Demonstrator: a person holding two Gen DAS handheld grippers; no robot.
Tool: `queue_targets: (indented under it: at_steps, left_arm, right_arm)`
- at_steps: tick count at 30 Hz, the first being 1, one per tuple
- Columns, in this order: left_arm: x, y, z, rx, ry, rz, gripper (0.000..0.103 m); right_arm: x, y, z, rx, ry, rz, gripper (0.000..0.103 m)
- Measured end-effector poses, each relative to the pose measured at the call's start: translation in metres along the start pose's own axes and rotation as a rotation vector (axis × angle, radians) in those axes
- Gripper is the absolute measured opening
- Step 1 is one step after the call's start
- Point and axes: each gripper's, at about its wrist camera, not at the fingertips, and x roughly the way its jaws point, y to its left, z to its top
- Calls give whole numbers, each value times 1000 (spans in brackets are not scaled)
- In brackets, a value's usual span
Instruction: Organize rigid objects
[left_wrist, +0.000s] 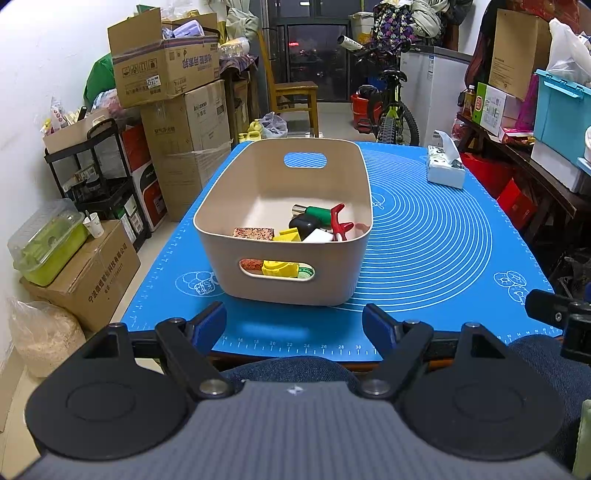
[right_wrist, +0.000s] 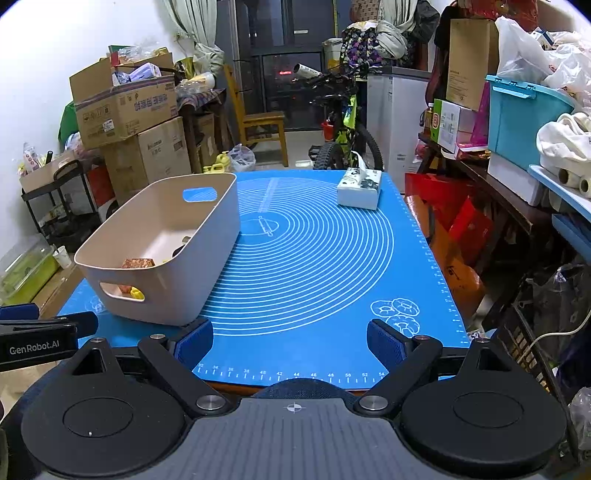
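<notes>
The small rigid things are all sitting inside the beige bin (left_wrist: 284, 229), which is standing on the left half of the blue mat (left_wrist: 436, 236). Going left to right along the bin's near end, a speckled brown block (left_wrist: 253, 233) is lying by the left wall, a yellow piece (left_wrist: 289, 235) is resting beside it, then a black piece (left_wrist: 304, 222) and a green-capped cylinder (left_wrist: 314, 212), and a red hook-shaped toy (left_wrist: 338, 220) is leaning toward the right wall. Right of the bin the mat is carrying only a tissue box (right_wrist: 359, 192) at its far corner, so the sorting is looking finished, with nothing loose waiting to go in.

The left gripper (left_wrist: 294, 323) is hovering just short of the bin's near wall, jaws spread wide, holding and touching nothing. The right gripper (right_wrist: 290, 341) is hanging right of the bin over bare mat, jaws equally wide and empty.
</notes>
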Motion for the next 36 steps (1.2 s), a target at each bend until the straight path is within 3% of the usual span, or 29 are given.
queue_targets:
  at_steps: [36]
  left_arm:
    - [-2, 1, 0, 12, -11, 7, 81]
  right_arm:
    - [0, -1, 0, -1, 1, 0, 91]
